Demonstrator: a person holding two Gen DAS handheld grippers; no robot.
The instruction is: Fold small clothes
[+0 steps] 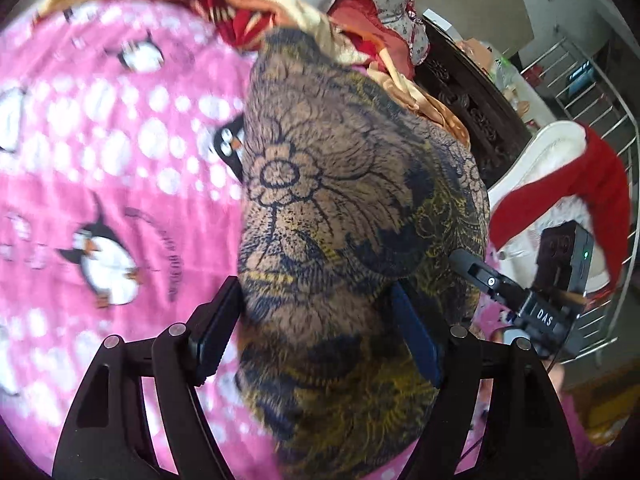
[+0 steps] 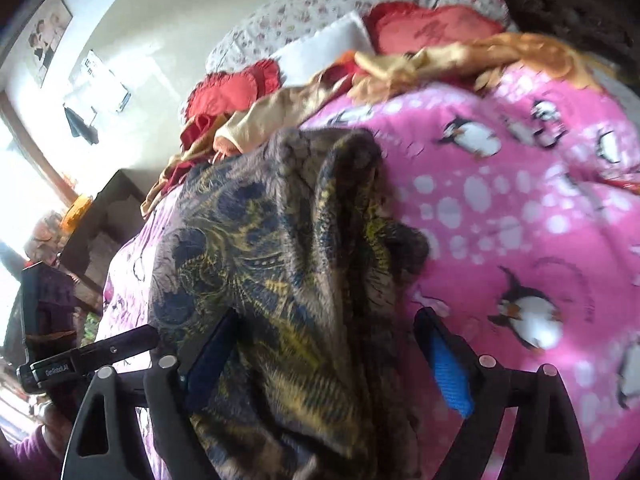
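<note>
Brown floral cloth [image 1: 340, 208] is lying on the pink bed cover [image 1: 100, 184], running lengthwise away from me; I am straddling its near end with my left hand-held gripper [image 1: 320, 332] and right hand-held gripper [image 2: 324, 352], both gaping wide, gripping nothing.

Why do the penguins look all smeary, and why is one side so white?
Left wrist view: the penguins on the blanket smear from motion blur, and edges bend. Right wrist view: the window glares white at the left; the cloth is soft too.
</note>
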